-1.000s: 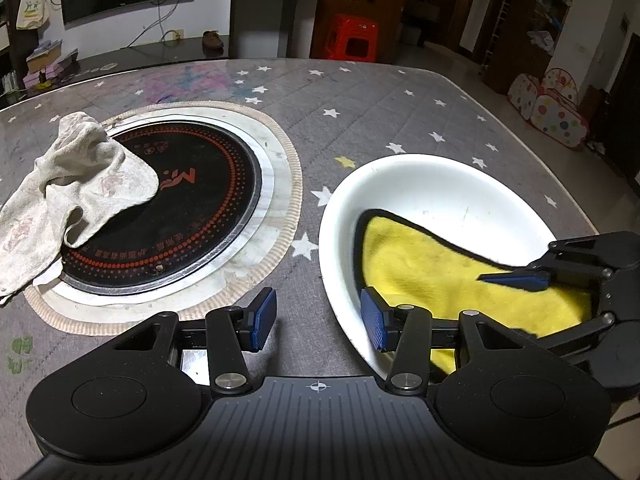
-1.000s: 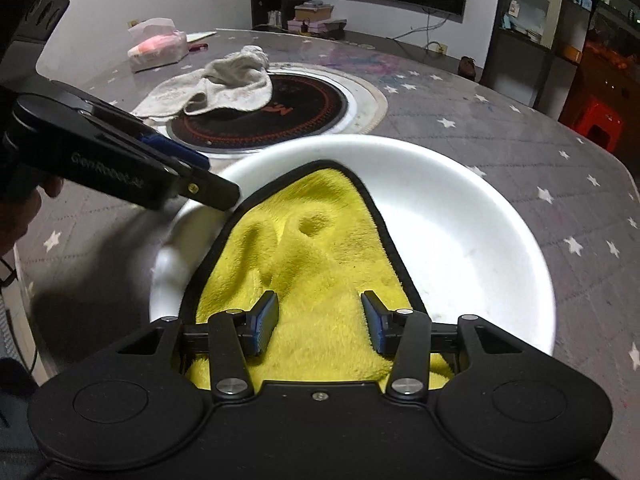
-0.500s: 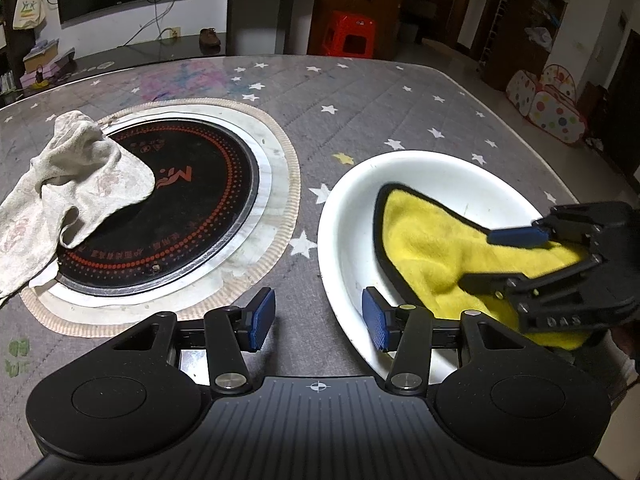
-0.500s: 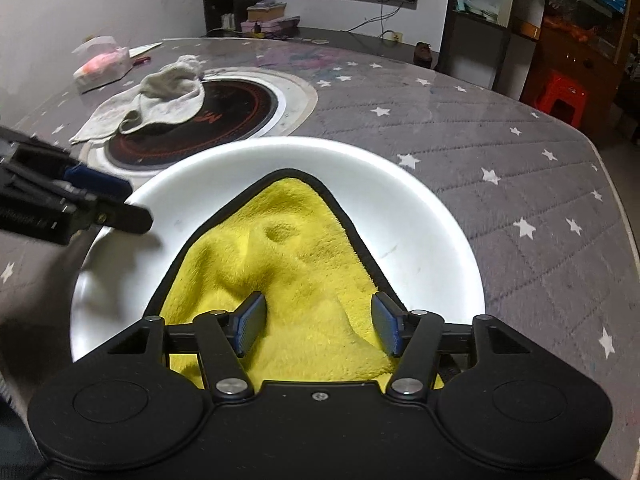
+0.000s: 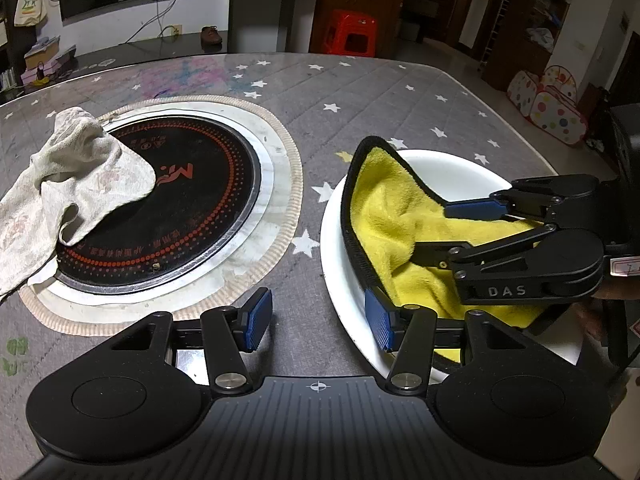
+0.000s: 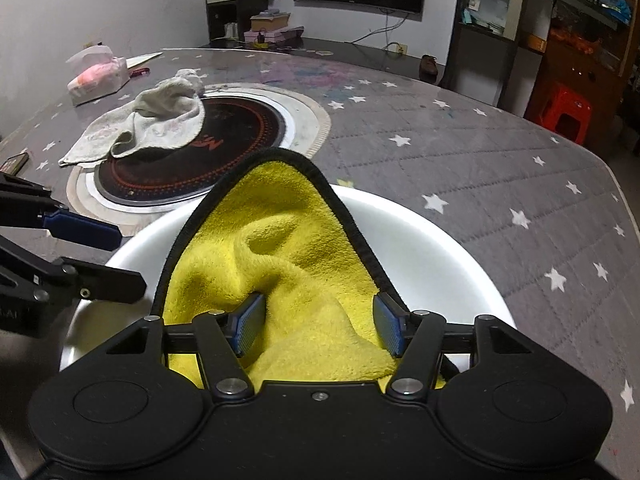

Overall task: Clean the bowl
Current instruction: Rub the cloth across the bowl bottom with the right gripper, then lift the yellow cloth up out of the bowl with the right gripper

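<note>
Grey, star-printed cloth covers the table [image 5: 400, 92], with a dim living room behind it. On it sits the white bowl [image 5: 334, 240], at the near right in the left wrist view and dead ahead in the right wrist view [image 6: 436, 248]. Inside it lies a yellow cloth [image 5: 384, 208] with a black hem, one corner poking up over the bowl's far-left rim. The right gripper [image 6: 316, 330] has its jaws spread wide and pressed down into that cloth [image 6: 288, 240], a fold of pile bunched between the blue pads without being pinched. The left gripper [image 5: 318, 326] is also wide apart, straddling the bowl's near-left rim: one pad inside the bowl, the other outside over the table. Left of the bowl, a round black induction cooktop [image 5: 180, 216] is set into the table, and a crumpled off-white rag [image 5: 68, 184] is draped over its left edge. Farther off, in the right wrist view, a tissue pack [image 6: 98, 78] lies near the wall.
</note>
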A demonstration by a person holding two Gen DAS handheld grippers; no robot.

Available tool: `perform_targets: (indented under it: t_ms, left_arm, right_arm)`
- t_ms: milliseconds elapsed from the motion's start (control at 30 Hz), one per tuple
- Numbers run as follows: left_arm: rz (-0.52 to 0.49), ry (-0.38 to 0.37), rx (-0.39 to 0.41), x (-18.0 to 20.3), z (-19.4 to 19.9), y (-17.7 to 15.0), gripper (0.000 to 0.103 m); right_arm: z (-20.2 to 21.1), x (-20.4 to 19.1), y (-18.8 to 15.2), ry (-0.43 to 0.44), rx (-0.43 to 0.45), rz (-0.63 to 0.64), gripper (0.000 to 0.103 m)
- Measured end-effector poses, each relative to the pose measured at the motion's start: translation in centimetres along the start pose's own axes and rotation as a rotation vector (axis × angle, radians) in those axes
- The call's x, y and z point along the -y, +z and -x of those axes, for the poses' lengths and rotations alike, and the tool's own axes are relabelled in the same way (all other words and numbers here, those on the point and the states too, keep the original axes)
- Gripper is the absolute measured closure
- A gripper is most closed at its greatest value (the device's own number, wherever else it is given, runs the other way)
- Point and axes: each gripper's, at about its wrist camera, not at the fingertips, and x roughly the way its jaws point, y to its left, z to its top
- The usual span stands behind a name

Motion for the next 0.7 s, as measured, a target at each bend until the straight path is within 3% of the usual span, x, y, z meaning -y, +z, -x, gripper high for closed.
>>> perform_targets:
  t_ms: [67, 167, 333, 533, 700]
  left_arm:
    - [-0.001, 0.002, 0.000, 0.0, 0.0, 0.0, 0.050]
    - [-0.003, 0.005, 0.000, 0.1, 0.0, 0.0, 0.050]
    - [-0.015, -0.004, -0.006, 0.6, -0.1, -0.1, 0.059]
    - [-0.044, -0.008, -0.013, 1.7, -0.3, 0.0, 0.079]
    - [-0.063, 0.017, -0.012, 2.2, -0.4, 0.2, 0.080]
  right_arm:
    - [0.2, -0.3, -0.1, 0.019, -0.004, 0.014, 0.041]
    - [0.8, -0.8, -0.5, 0.039, -0.006, 0.043, 0.049]
    - [2.3, -1.2, -1.6, 0.043, -0.007, 0.077, 0.071]
    - [4.1, -1.8, -3.0, -0.057, 0.009, 0.199, 0.080]
    - [5.6, -0.3, -3.7, -0.181, 0.043, 0.249, 0.081]
